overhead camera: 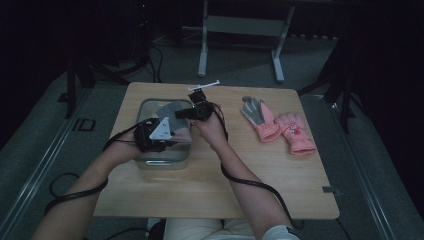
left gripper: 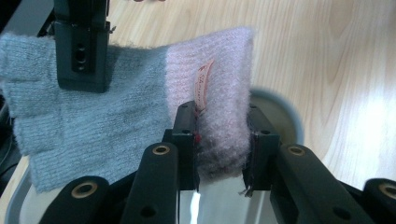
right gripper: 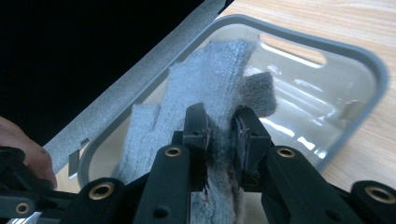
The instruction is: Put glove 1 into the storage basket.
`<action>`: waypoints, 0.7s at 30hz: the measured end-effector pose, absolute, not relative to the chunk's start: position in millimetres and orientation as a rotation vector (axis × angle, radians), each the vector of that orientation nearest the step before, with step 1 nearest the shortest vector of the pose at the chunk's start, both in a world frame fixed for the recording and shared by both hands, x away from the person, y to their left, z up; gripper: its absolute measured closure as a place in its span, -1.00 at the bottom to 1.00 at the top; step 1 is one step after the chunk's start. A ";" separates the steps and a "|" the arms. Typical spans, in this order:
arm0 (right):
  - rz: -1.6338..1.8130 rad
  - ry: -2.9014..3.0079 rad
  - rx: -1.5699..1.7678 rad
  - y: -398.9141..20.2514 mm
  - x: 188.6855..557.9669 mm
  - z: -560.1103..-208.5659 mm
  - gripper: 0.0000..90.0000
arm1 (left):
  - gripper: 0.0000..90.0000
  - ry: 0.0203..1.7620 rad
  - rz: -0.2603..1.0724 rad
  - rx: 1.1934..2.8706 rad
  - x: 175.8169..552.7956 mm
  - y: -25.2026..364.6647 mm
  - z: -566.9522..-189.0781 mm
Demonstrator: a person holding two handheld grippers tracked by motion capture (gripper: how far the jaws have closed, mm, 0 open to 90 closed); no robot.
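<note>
A knit glove with grey fingers and a pink cuff hangs stretched between my two grippers above a clear bin. My left gripper is shut on the pink cuff; its jaws pinch the wool beside a small sewn label. My right gripper is shut on the grey finger end, with its jaws closed over the fabric. In the left gripper view, the right gripper's fingers clamp the grey part at the upper left.
The bin's grey rim lies under the glove; the rim also curves behind my left jaws. Two pink gloves lie on the right half of the wooden table. A small white strip rests at the far edge.
</note>
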State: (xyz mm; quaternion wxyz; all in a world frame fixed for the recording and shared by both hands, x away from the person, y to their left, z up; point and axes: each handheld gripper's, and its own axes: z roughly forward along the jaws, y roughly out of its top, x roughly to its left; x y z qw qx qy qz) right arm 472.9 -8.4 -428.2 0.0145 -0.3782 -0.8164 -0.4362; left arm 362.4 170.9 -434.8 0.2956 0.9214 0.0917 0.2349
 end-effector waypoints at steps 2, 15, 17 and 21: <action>-1.346 -2.538 -1.184 -1.6 475.5 -433.6 0.71 | 0.55 0.230 0.611 2.474 366.4 177.6 -438.4; -1.216 -2.587 -1.258 17.7 489.1 -476.9 0.71 | 0.54 0.228 0.495 2.549 392.4 185.5 -478.5; -1.194 -2.611 -1.255 20.7 490.1 -480.8 0.71 | 0.53 0.221 0.471 2.582 396.3 184.0 -483.9; -1.158 -2.641 -1.253 24.8 490.9 -486.2 0.71 | 0.53 0.207 0.456 2.605 400.3 180.7 -491.0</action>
